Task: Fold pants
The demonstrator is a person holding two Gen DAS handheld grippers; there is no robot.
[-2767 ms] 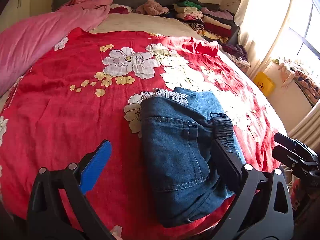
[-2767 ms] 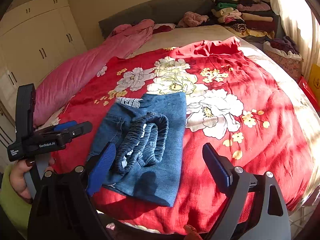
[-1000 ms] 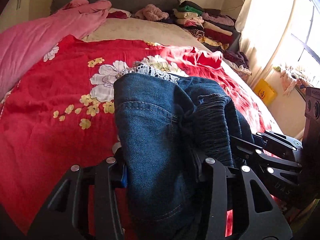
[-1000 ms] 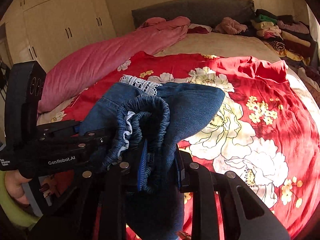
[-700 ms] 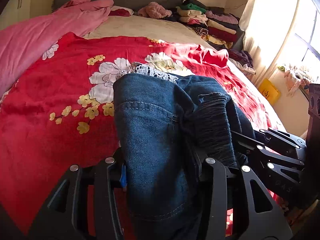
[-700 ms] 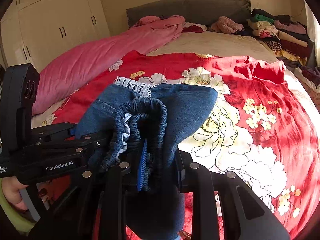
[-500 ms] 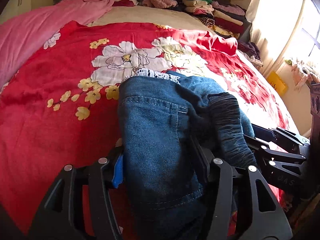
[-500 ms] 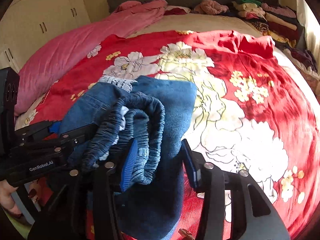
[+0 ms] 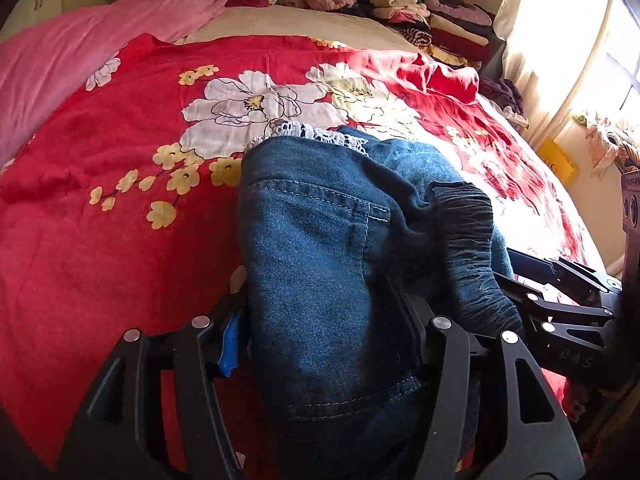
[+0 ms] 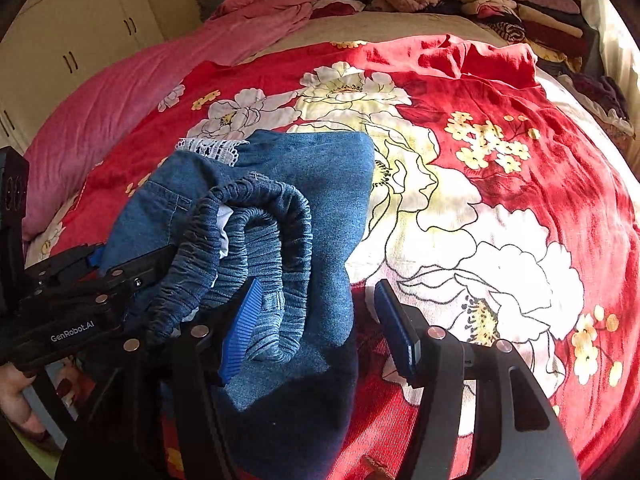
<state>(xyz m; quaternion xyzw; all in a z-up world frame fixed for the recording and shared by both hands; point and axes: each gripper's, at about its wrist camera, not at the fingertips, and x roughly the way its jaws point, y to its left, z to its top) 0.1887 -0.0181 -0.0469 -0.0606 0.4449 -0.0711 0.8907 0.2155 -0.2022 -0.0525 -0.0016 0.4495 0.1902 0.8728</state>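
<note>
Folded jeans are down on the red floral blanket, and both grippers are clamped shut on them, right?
Not quite. The right gripper has its jaws open around the jeans' elastic waistband, as the right wrist view shows. The left gripper is shut on the jeans, which do lie on the red floral blanket.

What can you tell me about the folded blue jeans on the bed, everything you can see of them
The jeans are blue denim, folded into a compact bundle on the red floral blanket. A gathered elastic waistband loops on top, white lace trim peeks out at the far edge, and a stitched pocket seam shows on one side. The left gripper is clamped around the near end. The right gripper is open, one blue pad against the waistband and the other clear of the fabric.
</note>
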